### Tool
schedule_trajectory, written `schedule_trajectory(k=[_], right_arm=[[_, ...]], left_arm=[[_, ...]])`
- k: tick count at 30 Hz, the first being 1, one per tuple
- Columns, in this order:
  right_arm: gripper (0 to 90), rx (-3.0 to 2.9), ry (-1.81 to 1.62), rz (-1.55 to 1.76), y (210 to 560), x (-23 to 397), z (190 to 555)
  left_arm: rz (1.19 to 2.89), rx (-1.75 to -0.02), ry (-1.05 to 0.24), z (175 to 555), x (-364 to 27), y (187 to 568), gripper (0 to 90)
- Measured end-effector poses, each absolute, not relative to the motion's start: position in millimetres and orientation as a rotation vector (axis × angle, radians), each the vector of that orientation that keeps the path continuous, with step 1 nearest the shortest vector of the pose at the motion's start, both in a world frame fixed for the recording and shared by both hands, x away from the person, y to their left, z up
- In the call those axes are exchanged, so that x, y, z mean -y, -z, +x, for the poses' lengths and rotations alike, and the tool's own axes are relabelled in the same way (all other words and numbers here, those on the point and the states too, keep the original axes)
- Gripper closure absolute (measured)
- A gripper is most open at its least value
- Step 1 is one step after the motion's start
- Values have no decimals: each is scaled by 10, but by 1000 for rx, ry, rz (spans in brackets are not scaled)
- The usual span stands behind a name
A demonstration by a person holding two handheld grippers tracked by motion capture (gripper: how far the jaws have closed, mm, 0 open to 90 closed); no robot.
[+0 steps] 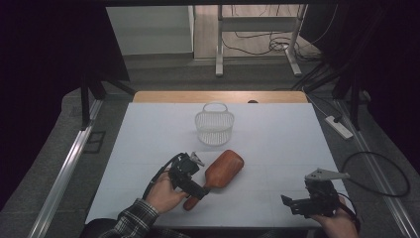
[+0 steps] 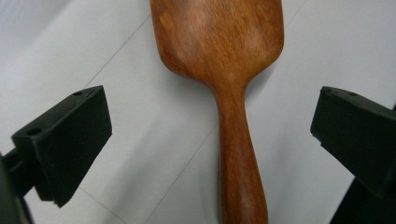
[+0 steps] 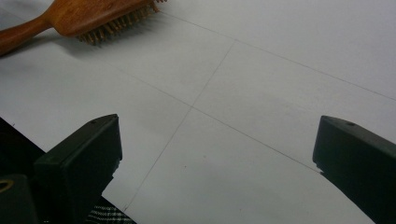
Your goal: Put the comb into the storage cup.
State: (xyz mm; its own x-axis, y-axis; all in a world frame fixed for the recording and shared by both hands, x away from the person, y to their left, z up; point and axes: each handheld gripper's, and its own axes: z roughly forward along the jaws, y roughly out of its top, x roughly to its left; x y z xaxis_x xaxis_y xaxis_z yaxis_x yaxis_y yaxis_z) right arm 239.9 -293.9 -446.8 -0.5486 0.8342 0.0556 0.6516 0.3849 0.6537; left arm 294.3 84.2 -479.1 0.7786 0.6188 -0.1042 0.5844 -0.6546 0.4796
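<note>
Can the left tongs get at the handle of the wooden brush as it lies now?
Probably yes. The left tongs stand open astride the brush handle, nothing between pads and wood.

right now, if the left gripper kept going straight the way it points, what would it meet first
Probably the wooden hairbrush: the left gripper has its jaws wide open on either side of the handle, not touching it, and the broad head lies straight ahead on the white table.

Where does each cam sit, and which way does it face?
High view: above the person's side, looking forward and down at table, basket, hairbrush; forearms, both grippers.
Left gripper view: on left gripper, looking down at brush handle; open jaws.
Right gripper view: on right gripper, low across table; open jaws.
Shared: hairbrush.
</note>
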Motion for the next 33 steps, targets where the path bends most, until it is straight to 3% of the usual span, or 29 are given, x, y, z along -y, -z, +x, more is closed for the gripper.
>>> schedule_trajectory(k=[30,33], right_arm=[[17,-2381,-913,1287,4468,2923,2394],[17,-2383,-910,1287,4470,2922,2396]], left_arm=[[2566,-950,-55,2915,-669,5124,0],[2562,-947,-70,2915,-662,5107,56]])
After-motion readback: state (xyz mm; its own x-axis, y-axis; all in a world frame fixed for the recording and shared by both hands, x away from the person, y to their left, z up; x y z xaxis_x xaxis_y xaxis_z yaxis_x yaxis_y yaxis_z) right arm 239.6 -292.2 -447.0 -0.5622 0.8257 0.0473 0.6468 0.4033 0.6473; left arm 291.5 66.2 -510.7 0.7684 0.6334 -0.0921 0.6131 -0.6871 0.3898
